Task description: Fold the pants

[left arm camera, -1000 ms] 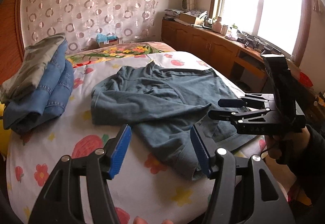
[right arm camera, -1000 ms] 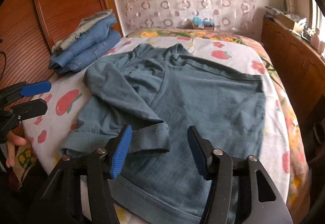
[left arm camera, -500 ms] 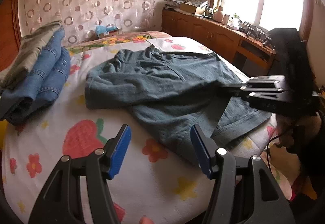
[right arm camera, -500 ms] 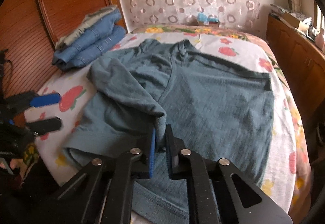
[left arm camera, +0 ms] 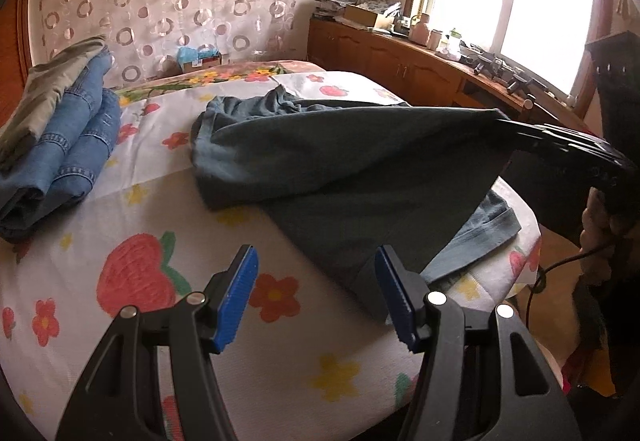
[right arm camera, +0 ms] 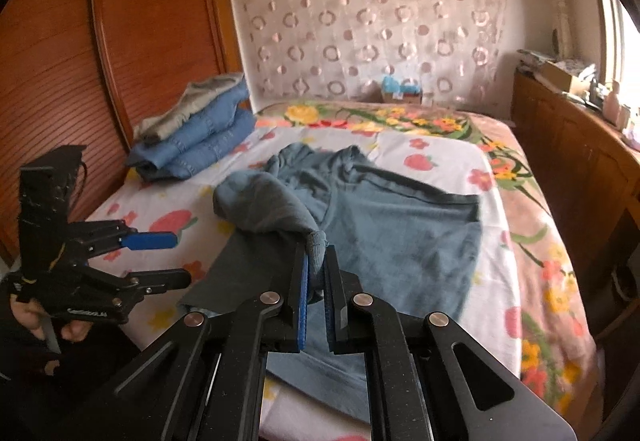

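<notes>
The right gripper (right arm camera: pixel 316 265) now closes on the pants (right arm camera: pixel 400 237) hem and lifts the leg off the bed (left arm camera: pixel 120 225).

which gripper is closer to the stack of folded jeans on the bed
Left. The left gripper hangs open over the bed's near edge on the folded jeans' side; the right gripper, shut on the teal garment, is further across.

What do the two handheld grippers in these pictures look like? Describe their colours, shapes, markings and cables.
Both are black, angular two-finger tools with silver pivot rivets and ribbed blue pads. The left gripper has a boxy black block above its handle and pale lettering, too small to read, on its body. The right gripper looks the same; a dark cable hangs below its handle.
</notes>
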